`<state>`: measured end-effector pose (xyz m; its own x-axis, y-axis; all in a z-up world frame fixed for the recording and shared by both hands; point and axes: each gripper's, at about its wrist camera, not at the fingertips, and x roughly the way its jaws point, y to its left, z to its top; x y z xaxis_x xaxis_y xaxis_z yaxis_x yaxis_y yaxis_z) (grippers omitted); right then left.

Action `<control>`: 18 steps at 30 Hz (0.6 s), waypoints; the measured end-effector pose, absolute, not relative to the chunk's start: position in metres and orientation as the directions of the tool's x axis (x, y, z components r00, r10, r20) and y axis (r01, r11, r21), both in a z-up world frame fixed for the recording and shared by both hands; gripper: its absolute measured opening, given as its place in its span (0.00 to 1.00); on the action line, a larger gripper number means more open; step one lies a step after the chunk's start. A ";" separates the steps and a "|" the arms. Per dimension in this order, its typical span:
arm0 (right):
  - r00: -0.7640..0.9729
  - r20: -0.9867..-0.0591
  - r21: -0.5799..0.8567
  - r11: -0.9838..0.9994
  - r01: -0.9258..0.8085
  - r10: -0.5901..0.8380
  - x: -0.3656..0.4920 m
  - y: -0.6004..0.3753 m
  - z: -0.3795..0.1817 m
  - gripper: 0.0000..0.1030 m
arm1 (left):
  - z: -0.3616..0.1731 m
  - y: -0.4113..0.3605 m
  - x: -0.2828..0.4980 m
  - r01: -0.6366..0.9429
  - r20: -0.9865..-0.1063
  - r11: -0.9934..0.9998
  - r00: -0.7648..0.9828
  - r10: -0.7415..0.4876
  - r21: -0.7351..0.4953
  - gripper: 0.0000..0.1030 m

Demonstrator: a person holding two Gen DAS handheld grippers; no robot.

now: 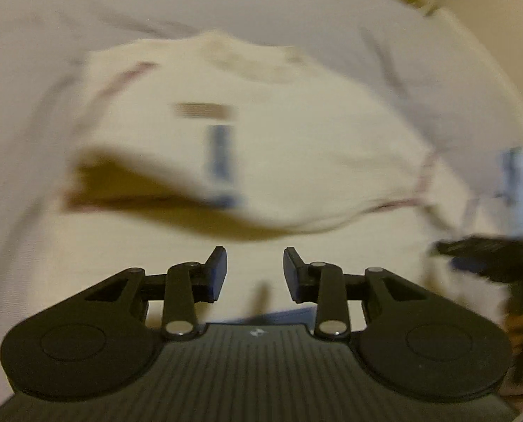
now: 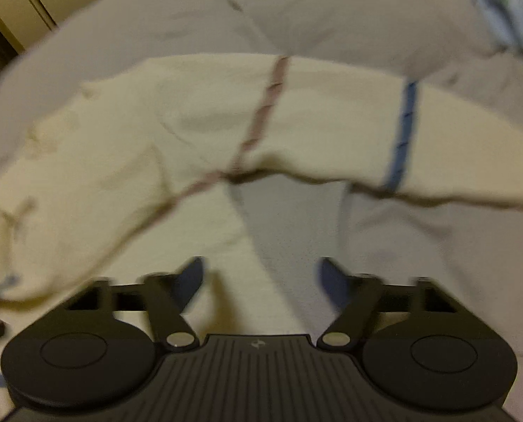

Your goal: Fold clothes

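Where the cream garment (image 1: 279,147) is spread on the pale sheet (image 1: 296,10), its near edge is seen curled upward in the left wrist view, with a shadowed hollow beneath the lifted fold. A blue stripe (image 1: 221,161) and a short brownish mark (image 1: 205,110) are carried on its upper face, and a faint reddish seam line is visible toward its right edge. In the right wrist view the same garment (image 2: 120,147) is shown draped across the sheet (image 2: 331,10), crossed by a reddish seam (image 2: 265,112) and a blue stripe (image 2: 402,133), though much is blurred. The left gripper (image 1: 255,270) is held just short of the lifted edge, its jaws parted and nothing caught between them. The right gripper (image 2: 261,277) is likewise spread wide, with cloth lying beneath the gap. It is glimpsed, dark and smeared, at the right margin of the left view.
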<state>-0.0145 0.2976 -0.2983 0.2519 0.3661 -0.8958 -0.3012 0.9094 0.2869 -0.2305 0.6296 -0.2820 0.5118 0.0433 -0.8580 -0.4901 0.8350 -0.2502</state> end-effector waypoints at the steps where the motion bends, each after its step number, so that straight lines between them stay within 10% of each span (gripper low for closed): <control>1: 0.228 -0.878 0.352 0.891 -0.287 0.420 -0.012 0.298 -0.301 0.49 | -0.284 0.637 -0.238 -0.507 -0.868 0.833 0.492 0.068 -0.222 0.29; 8: 0.209 -0.787 0.569 0.814 -0.117 0.580 0.017 0.317 -0.328 0.50 | -0.300 0.671 -0.242 -0.579 -0.884 0.810 0.421 0.202 -0.091 0.29; 13: 0.421 -0.773 0.435 0.879 -0.195 0.476 0.008 0.330 -0.287 0.50 | -0.297 0.664 -0.240 -0.573 -0.879 0.816 0.423 0.219 -0.072 0.29; 18: 0.207 -0.765 0.590 0.793 -0.153 0.609 0.020 0.347 -0.322 0.50 | -0.304 0.664 -0.232 -0.570 -0.883 0.819 0.416 0.216 -0.068 0.29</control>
